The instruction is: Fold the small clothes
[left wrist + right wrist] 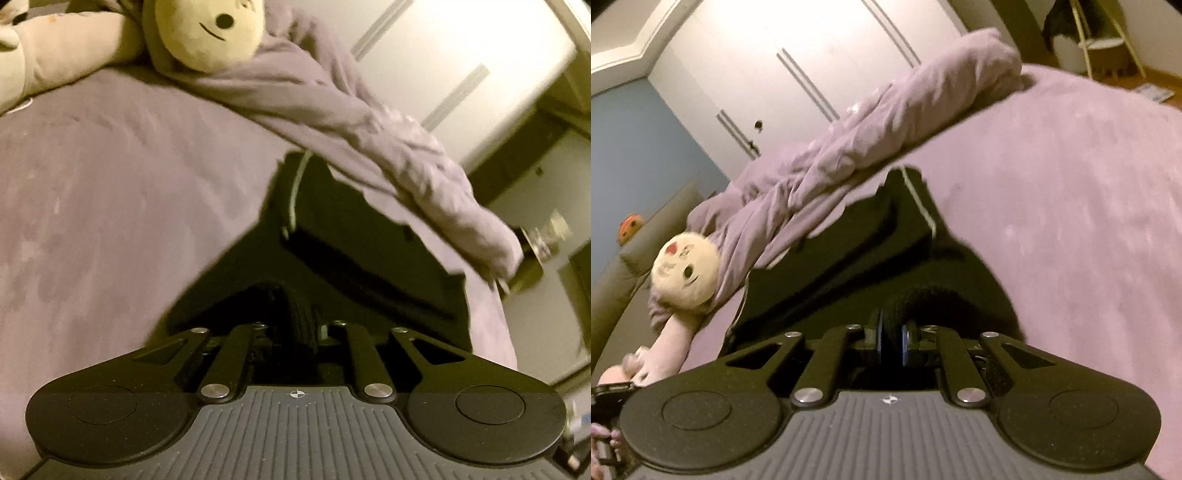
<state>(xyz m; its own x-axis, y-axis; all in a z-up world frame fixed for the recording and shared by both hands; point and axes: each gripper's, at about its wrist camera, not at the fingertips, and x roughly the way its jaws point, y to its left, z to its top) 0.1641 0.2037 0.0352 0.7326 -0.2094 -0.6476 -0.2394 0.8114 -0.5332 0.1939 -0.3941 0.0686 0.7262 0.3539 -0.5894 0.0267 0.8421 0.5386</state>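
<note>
A black garment (pixel 332 240) with a white drawstring (pixel 295 192) lies partly on the purple bed sheet (pixel 110 184), its near edge raised off the sheet. My left gripper (pixel 301 328) is shut on a bunched fold of this black cloth. In the right wrist view the same garment (pixel 849 258) stretches away from me, its drawstring (pixel 919 199) at the far end. My right gripper (pixel 892 338) is shut on a rolled edge of the cloth, which is squeezed between the blue pads (pixel 907 338).
A rolled purple blanket (pixel 332 103) (pixel 886 122) lies along the far side of the bed. A cream plush doll (pixel 210 33) (pixel 687 277) rests against it. White wardrobe doors (pixel 794 55) stand behind, and a plant stand (pixel 1104 40) is on the floor.
</note>
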